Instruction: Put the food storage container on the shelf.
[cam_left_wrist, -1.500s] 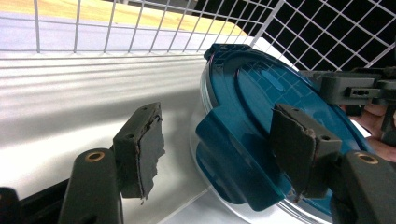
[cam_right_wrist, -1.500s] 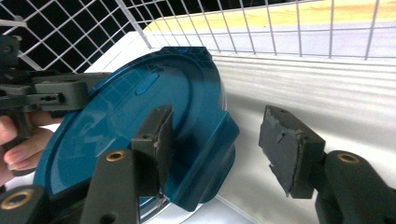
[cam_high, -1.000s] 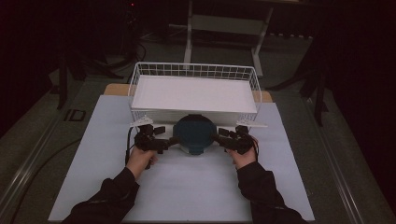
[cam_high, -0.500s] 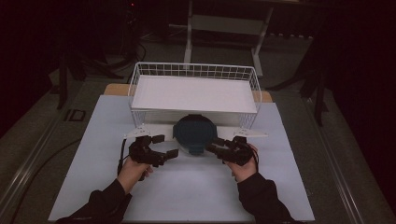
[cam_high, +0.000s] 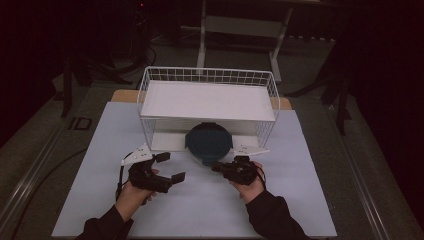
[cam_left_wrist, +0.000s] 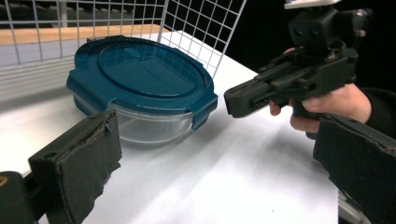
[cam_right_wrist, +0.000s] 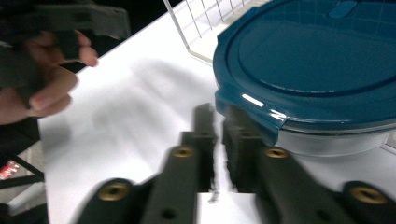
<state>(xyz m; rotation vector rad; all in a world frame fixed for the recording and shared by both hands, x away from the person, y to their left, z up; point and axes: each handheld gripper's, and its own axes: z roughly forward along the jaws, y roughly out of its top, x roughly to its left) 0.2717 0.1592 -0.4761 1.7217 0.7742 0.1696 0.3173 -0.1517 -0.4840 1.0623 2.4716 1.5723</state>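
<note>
A round clear container with a dark blue clip lid (cam_high: 209, 141) stands on the white table, half under the front of a white wire rack (cam_high: 207, 100). My left gripper (cam_high: 172, 166) is to the container's front left, apart from it, jaws wide open. In the left gripper view its pads (cam_left_wrist: 88, 158) frame the container (cam_left_wrist: 140, 74) with bare table between them. My right gripper (cam_high: 216, 167) is just in front of the container, shut and holding nothing. In the right gripper view its tips (cam_right_wrist: 219, 116) lie beside the lid's clip tab (cam_right_wrist: 252, 109), not gripping it.
The rack carries a flat white shelf on top and spans the table's back middle. A wooden board edge (cam_high: 122, 95) shows behind it. Dark floor and stand legs surround the table. The other hand and its gripper (cam_left_wrist: 289, 84) are close by on the right of the left gripper view.
Both grippers have drawn back from the container's sides toward the person. The left jaws have spread wide. The container has stayed in place.
</note>
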